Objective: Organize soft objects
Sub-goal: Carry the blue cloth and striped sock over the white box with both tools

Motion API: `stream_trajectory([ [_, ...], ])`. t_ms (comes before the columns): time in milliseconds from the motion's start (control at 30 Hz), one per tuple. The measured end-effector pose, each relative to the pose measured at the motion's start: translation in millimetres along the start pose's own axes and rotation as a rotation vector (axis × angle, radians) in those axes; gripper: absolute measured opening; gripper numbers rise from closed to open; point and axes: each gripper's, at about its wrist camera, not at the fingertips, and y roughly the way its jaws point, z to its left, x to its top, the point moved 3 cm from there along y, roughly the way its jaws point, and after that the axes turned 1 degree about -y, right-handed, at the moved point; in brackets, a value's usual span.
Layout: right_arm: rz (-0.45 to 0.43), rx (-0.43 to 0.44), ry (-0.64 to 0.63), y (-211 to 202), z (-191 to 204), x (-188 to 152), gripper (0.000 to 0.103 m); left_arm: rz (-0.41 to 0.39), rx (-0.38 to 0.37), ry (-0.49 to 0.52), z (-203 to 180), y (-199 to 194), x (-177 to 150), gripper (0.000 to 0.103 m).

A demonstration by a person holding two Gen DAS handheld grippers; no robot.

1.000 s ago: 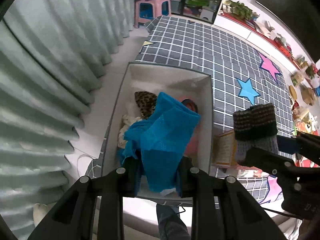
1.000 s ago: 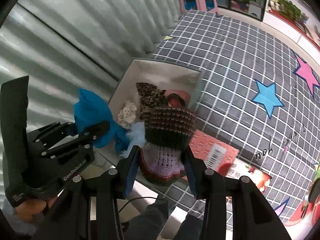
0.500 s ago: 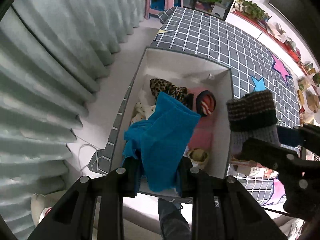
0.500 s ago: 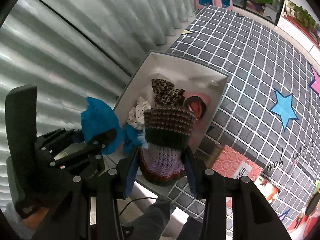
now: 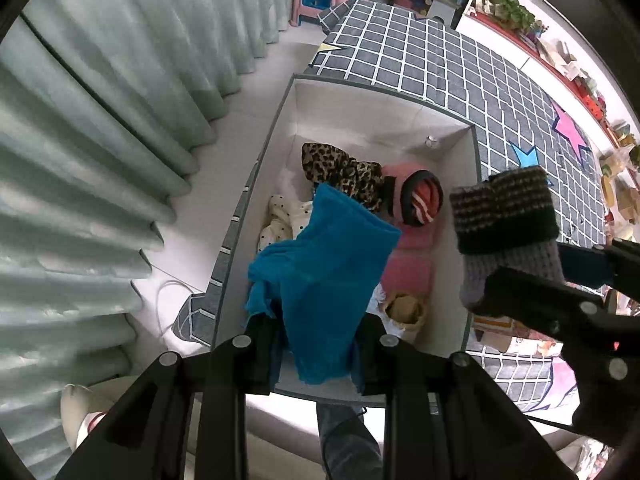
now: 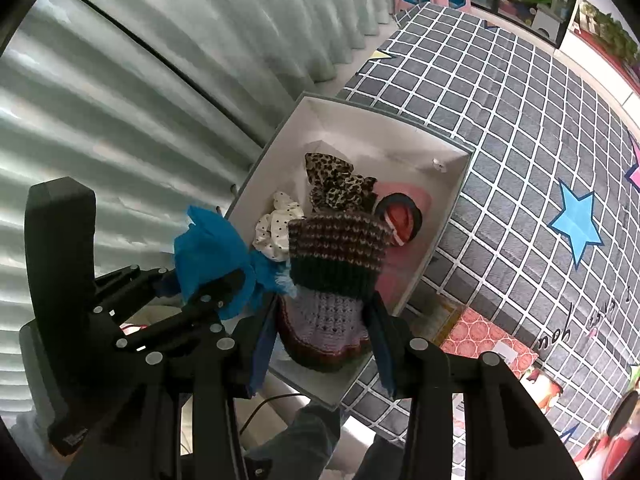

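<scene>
Blue cloth (image 5: pixel 324 276) is pinched in my left gripper (image 5: pixel 320 344), knitted hat (image 6: pixel 332 280) clamped in my right gripper (image 6: pixel 324 344), both over the white storage box (image 5: pixel 400 104).

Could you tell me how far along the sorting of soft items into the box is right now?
Done: a leopard-print cloth, a polka-dot cloth and pink items already lie in the white box. In hand: the left gripper clamps a blue cloth; the right gripper clamps a knitted hat. Left: dropping both in.
</scene>
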Motion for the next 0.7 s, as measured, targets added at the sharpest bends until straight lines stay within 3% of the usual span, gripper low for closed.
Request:
stream_trajectory([
  [700,0.009,0.001,0.012,3.4,-4.8,3.6,0.045,0.013,-0.002,0.011,-4.2,7.0,5.5,0.029],
])
